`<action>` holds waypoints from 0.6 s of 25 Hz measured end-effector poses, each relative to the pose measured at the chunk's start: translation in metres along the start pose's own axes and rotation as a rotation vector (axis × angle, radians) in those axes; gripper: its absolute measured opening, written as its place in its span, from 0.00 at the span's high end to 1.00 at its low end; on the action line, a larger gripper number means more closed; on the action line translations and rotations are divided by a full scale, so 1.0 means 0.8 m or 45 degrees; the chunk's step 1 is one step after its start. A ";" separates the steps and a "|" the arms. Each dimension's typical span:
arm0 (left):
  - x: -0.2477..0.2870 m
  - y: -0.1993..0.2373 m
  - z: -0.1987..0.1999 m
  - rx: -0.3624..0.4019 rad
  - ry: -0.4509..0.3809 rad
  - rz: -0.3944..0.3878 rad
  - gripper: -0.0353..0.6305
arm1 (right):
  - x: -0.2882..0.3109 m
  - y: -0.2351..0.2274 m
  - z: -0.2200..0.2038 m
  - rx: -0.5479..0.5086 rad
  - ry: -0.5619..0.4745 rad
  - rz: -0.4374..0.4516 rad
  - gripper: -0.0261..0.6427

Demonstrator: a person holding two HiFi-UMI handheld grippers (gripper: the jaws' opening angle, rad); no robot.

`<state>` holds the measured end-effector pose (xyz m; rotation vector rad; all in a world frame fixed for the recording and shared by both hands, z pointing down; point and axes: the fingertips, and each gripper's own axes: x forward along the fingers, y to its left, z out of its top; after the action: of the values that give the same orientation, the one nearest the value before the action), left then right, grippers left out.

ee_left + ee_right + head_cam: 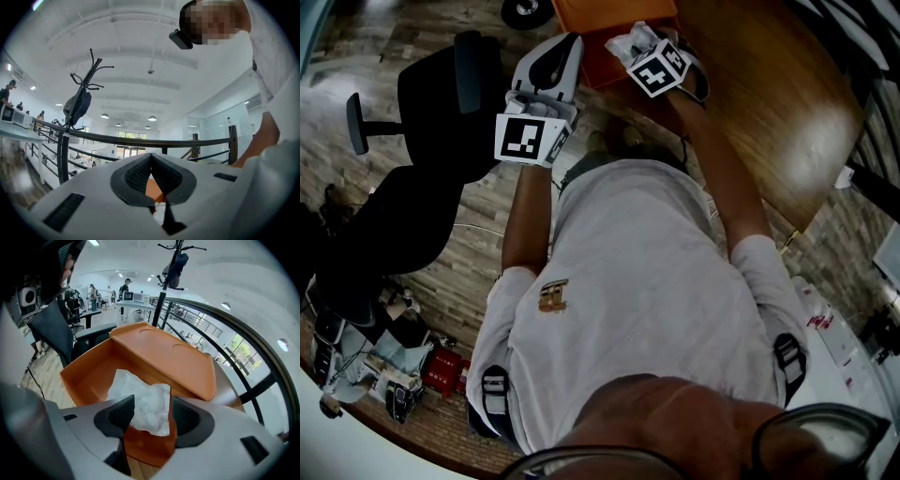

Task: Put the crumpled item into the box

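Note:
The crumpled item (143, 401), a white scrunched plastic bag, lies inside the open orange box (89, 373), in front of its raised lid (173, 359). My right gripper (151, 417) hangs over the box with its jaws apart; the bag sits between and just beyond the pads, which stand off it. In the head view the right gripper (639, 39) is at the box (600, 23) on the table's near edge. My left gripper (570, 42) is held up beside the box, to its left. Its jaws (151, 157) meet at the tips with nothing between them.
The box rests on a round wooden table (769, 103). A black office chair (422, 141) stands to the left on the wood floor, with bags and clutter (384, 366) further back. A railing and a coat stand (171, 263) rise beyond the table.

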<state>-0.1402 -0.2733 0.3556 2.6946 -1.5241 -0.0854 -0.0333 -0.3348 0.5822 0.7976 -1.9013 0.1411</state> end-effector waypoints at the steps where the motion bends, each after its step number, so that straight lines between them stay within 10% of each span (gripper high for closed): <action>1: 0.000 -0.002 0.001 0.001 0.000 -0.003 0.92 | -0.002 0.000 -0.001 0.002 -0.005 -0.001 0.61; 15: 0.002 -0.017 0.004 0.005 0.002 -0.017 0.92 | -0.086 -0.011 0.036 0.243 -0.438 0.092 0.61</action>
<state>-0.1280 -0.2680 0.3517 2.7076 -1.5072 -0.0813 -0.0325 -0.3223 0.5079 0.9269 -2.2677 0.2457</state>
